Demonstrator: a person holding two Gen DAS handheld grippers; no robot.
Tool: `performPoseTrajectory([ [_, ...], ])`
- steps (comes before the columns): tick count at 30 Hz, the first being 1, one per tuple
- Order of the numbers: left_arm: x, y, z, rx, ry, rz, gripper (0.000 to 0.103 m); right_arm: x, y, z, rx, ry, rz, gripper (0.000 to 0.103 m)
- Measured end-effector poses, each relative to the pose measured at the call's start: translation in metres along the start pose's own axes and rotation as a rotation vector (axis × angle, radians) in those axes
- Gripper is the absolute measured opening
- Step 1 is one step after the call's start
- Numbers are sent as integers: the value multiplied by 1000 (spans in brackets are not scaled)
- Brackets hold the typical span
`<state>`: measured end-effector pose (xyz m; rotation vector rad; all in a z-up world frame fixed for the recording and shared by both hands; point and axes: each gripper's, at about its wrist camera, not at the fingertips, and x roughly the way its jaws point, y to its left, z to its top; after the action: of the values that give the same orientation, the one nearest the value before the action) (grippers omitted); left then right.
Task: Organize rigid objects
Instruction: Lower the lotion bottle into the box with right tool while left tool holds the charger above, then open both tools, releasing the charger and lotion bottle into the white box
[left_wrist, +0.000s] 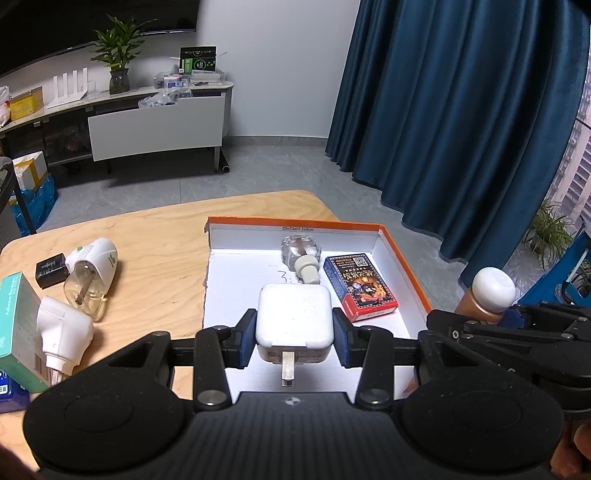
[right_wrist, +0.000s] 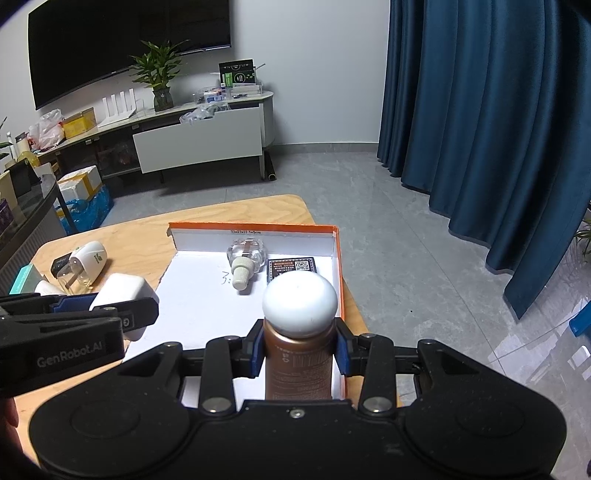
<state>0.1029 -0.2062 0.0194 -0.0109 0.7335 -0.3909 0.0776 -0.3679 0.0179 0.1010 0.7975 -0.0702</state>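
Both grippers are loaded: my left gripper is clamped on the white charger, my right gripper on the brown bottle. Both hang over the orange-rimmed box. Biggest risk imo is dropping the charger onto the glass bottle at 12 o'clock, or clipping the card box at 1. The charger looks smooth and blocky, prongs facing me.

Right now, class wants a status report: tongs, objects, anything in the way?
Left tongs shut on white charger, above orange box. Right tongs shut on brown bottle. Box holds glass bottle, card pack; near floor bare.
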Motion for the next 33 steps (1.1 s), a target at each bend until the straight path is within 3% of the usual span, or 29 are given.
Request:
performPoseTrajectory([
  [17,23,6,7,0,29,5,43,48,1,23,-9,42,-3,47],
  [19,27,6,8,1,33,6,43,53,-1,29,0,31,5,52],
  [21,30,6,8,2,37,6,43,55,-3,33,10,17,3,65],
  [24,37,4,8,6,48,7,43,52,-8,35,24,-16,0,71],
  [33,62,-10,7,34,88,-13,43,38,-19,29,77,-65,-40,72],
])
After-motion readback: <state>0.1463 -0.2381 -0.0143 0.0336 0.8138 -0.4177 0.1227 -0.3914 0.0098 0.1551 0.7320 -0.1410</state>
